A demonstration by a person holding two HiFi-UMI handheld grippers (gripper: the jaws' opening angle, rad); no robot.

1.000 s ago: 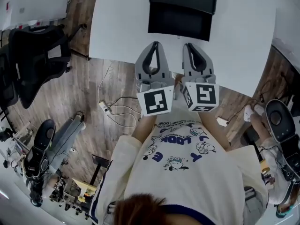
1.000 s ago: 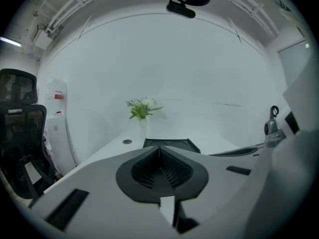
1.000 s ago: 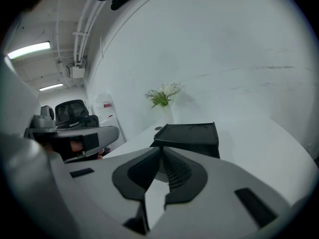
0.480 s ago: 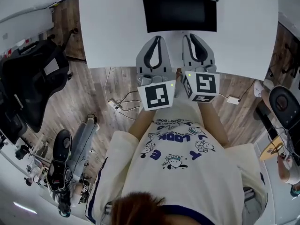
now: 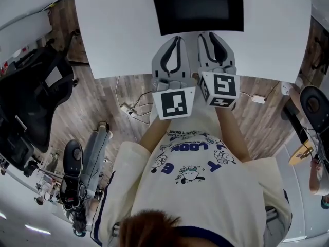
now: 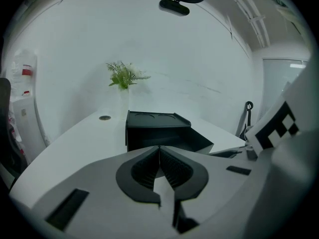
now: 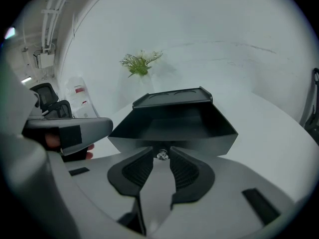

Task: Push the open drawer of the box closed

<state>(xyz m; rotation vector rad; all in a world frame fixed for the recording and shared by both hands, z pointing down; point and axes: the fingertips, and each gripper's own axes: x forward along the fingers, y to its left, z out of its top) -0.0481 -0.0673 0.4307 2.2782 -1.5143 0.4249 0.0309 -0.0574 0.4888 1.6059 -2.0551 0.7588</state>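
White table (image 5: 118, 35), open drawer (image 5: 199, 14) toward person (image 5: 200, 189)

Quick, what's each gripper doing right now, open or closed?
Left gripper: closed, empty.
Right gripper: open, jaws just been opening; drawer knob between the tips, not gripped.

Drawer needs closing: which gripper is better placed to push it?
Right. The right gripper faces the drawer squarely, its knob at the gap between fingers that have just been opening, gripping nothing. The left gripper, fingers shut, sees the box obliquely.
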